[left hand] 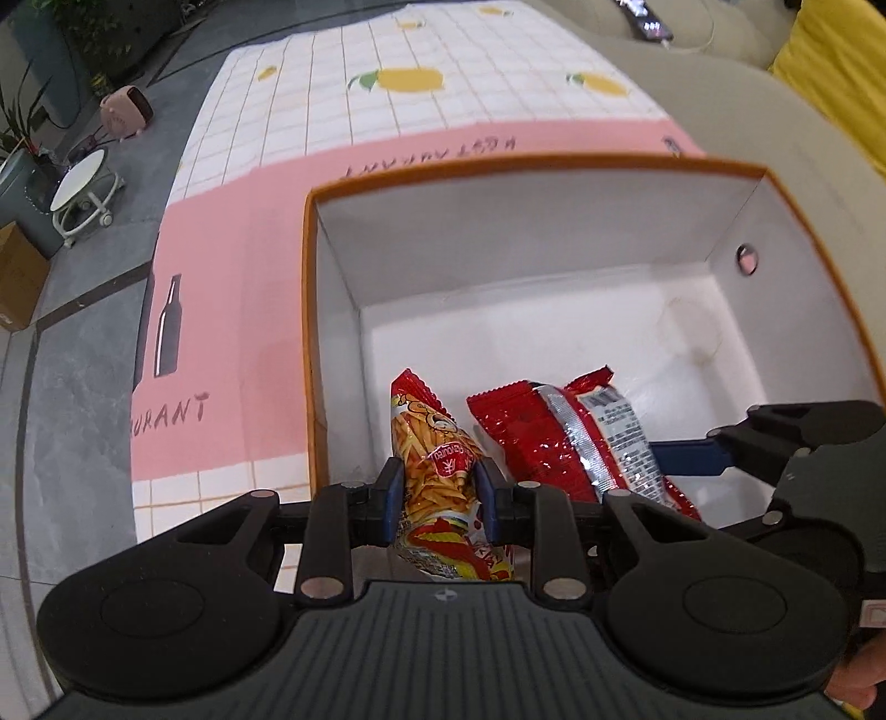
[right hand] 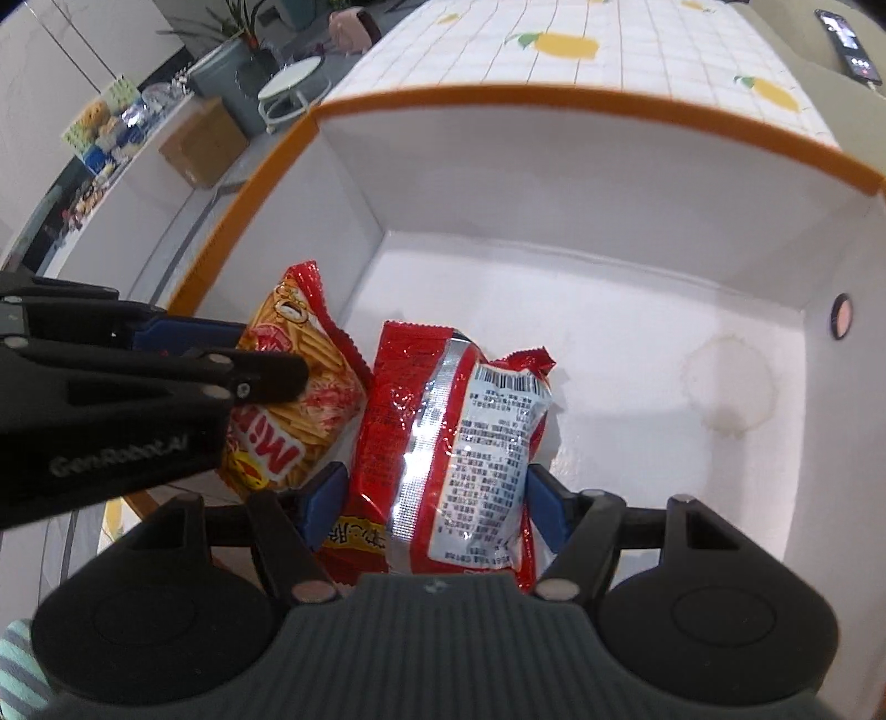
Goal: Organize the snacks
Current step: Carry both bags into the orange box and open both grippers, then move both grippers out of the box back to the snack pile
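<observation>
Two handheld grippers reach side by side into an orange-rimmed white box (left hand: 554, 221) on a pink and lemon-print tablecloth (left hand: 232, 288). The left gripper (left hand: 437, 493) is clamped on a bag of potato sticks (left hand: 437, 465); the right gripper (right hand: 432, 498) is clamped on a red and silver snack packet (right hand: 443, 421) (label side up). Both bags hang low near the box's left wall, probably so they can be set down neatly together.

Lemon-print tablecloth (left hand: 387, 111), phone (right hand: 850, 47) (screen lit), pink heater (left hand: 127, 111), cardboard box (right hand: 202, 144)
</observation>
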Demonstrator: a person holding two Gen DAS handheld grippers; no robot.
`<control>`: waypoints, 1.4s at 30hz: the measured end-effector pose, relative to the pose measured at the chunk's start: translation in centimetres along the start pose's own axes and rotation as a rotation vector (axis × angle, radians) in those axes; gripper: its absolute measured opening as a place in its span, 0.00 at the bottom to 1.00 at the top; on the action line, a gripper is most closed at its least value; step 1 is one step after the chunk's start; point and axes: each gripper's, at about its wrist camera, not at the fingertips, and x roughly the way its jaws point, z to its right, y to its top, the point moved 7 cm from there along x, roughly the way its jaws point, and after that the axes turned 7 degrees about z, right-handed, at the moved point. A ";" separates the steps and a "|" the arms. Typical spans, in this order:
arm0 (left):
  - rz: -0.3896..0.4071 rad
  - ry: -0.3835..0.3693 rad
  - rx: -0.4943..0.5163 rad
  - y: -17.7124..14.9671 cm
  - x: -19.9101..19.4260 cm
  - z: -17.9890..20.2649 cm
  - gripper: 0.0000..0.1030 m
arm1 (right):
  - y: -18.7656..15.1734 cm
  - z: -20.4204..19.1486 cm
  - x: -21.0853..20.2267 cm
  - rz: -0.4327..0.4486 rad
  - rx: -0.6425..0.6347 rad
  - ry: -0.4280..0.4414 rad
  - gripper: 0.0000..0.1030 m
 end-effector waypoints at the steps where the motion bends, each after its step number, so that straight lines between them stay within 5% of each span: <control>1: -0.004 0.001 0.004 -0.1 0.1 -0.1 0.30 | -0.1 -0.1 0.2 -0.018 0.002 0.008 0.65; 10: -0.011 0.025 0.041 -0.1 -0.2 0.1 0.38 | -0.4 -0.7 0.5 -0.036 0.030 0.015 0.68; 23: 0.105 0.033 0.011 0.4 -5.9 0.1 0.49 | -0.3 -0.4 -0.8 -0.014 0.072 -0.012 0.78; 42: 0.304 0.016 -0.091 -4.7 -16.4 2.4 0.52 | -3.2 -2.2 -13.5 0.204 0.025 -0.075 0.79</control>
